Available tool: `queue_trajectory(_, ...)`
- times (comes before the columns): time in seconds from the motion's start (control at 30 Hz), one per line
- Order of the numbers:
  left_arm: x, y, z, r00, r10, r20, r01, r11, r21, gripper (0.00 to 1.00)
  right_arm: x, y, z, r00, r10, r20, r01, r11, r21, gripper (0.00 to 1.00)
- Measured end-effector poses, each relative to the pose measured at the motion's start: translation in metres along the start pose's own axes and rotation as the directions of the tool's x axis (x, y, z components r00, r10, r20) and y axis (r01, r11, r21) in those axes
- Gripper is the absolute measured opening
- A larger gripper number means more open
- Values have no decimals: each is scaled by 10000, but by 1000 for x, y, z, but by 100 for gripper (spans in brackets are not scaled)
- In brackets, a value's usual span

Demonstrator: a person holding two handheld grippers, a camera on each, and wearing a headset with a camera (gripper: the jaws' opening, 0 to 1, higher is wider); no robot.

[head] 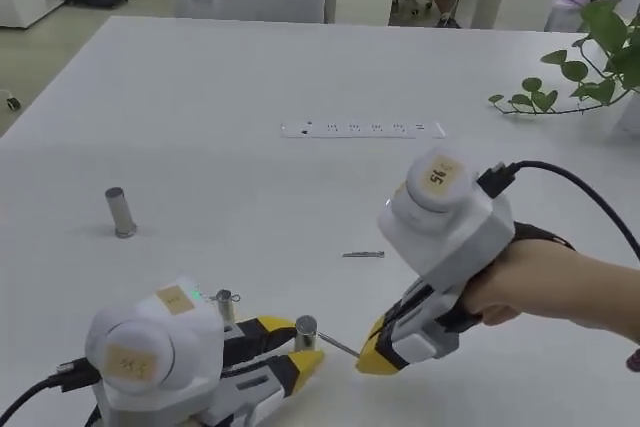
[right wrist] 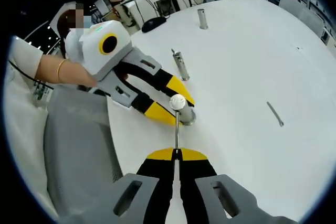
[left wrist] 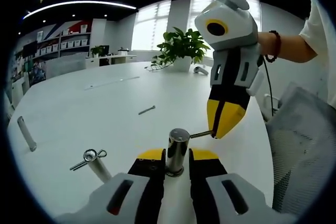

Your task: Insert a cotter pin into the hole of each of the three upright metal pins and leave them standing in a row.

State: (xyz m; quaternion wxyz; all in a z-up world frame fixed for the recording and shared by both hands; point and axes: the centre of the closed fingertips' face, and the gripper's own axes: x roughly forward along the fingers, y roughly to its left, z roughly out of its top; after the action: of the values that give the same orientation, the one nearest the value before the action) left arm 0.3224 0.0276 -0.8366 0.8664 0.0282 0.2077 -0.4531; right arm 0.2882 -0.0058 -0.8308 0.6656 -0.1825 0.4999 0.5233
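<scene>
Steel pin, smooth, cylindrical, stands clamped in my left gripper; my right gripper pinches a thin wire cotter, tip at the pin's side.

Shiny metal pin, thin metal cotter pin, matt white table.
</scene>
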Motion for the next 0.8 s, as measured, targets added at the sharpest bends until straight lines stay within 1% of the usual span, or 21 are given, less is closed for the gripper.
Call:
queue_trajectory(0.1,0,1,0,10000,21,7,-21,10000,8,12,1,0,1,10000,15,-25,-15,10000,-21,3)
queue_trajectory(0.33,1,1,0,10000,-13,11,13,10000,11,12,1,0,3,10000,21,0,-21,10000,-17,3)
queue_trajectory(0.8,1,0,0,10000,31,79,-32,9999,164,12,2,0,6,9989,-45,-469,47,10000,46,3)
